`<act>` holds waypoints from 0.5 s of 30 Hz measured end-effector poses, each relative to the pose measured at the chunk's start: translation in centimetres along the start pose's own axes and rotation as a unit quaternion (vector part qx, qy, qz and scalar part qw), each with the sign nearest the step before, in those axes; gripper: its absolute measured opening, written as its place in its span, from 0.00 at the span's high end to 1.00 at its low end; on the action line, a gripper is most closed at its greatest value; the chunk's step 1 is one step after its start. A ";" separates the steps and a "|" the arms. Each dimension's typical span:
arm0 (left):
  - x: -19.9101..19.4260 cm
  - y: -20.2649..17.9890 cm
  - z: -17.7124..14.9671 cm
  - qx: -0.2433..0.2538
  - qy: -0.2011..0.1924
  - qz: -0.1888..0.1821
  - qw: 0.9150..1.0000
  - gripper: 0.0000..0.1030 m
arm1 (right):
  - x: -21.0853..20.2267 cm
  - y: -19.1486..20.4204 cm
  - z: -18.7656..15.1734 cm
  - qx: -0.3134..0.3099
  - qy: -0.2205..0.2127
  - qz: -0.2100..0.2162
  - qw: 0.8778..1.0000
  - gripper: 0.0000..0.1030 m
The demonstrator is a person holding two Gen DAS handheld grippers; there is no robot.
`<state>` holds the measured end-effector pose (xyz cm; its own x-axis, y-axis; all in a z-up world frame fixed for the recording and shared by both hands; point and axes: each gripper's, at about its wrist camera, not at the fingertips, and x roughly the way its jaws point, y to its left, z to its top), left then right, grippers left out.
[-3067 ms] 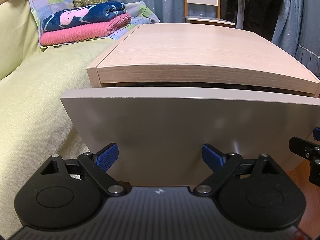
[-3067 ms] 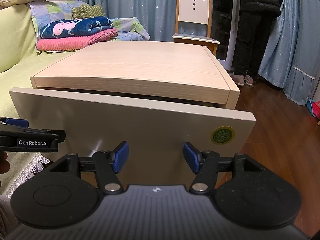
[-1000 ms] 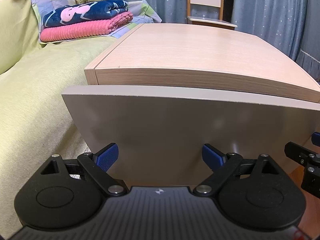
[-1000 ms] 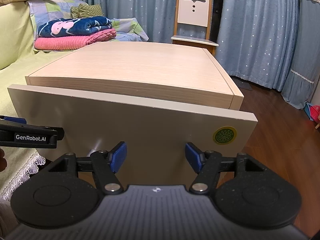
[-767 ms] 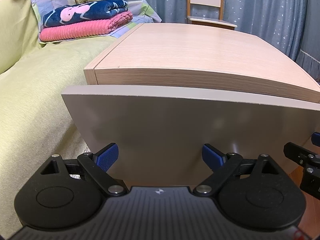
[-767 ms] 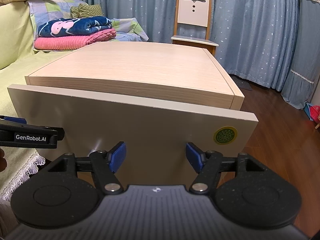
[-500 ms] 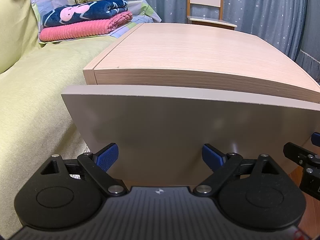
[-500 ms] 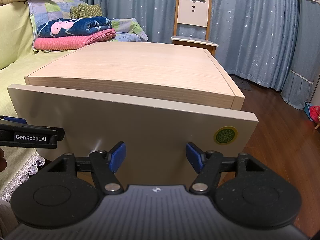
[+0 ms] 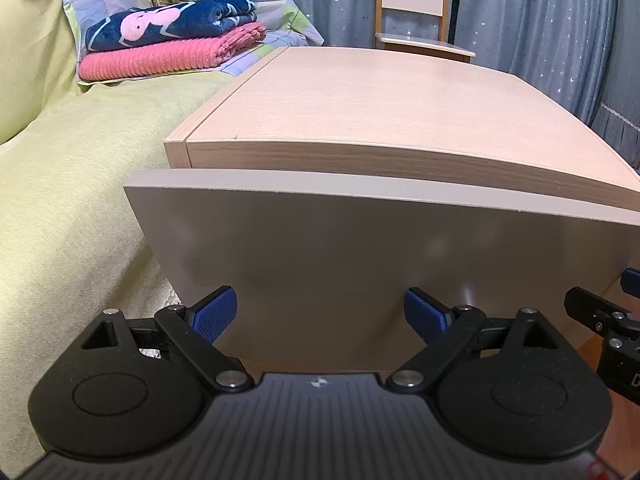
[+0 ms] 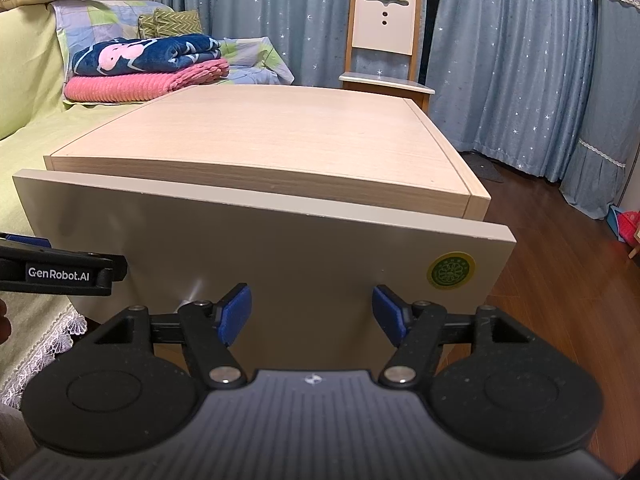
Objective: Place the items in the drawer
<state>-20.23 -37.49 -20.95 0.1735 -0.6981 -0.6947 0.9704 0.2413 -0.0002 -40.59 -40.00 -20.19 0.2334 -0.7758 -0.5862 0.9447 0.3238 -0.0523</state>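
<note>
Though empty, left tongs [image 9: 320,314] and right tongs [image 10: 311,314] both spread wide against drawer front [image 9: 360,256].

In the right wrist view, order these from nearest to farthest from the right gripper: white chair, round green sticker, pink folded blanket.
From the right gripper, jaws open:
1. Round green sticker, on the drawer front, just right of the jaws.
2. Pink folded blanket, far left on the bed, beyond the cabinet top.
3. White chair, behind the cabinet, against the curtain.

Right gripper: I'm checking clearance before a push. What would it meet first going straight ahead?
Most likely the drawer front, which fills the view just beyond the open right gripper; contact can't be judged.
</note>
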 end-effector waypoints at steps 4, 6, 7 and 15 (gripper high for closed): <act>0.2 -0.1 0.1 0.000 0.000 0.000 1.000 0.10 | 0.2 0.1 0.1 0.000 -0.001 -0.001 1.000 0.37; 0.2 0.0 0.1 0.000 0.000 0.000 1.000 0.10 | 0.3 0.1 0.2 0.000 -0.001 -0.001 1.000 0.37; 0.3 0.0 0.2 -0.001 0.001 0.000 1.000 0.10 | 0.4 0.1 0.2 0.001 -0.001 -0.001 1.000 0.37; 0.5 -0.1 0.4 -0.001 0.001 -0.001 1.000 0.10 | 0.8 0.3 0.5 0.003 -0.002 -0.003 1.000 0.37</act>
<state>-20.20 -38.13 -21.01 0.1714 -0.6978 -0.6955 0.9703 0.2420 -0.0037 -40.02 -40.79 -20.26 0.2290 -0.7792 -0.5835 0.9471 0.3167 -0.0513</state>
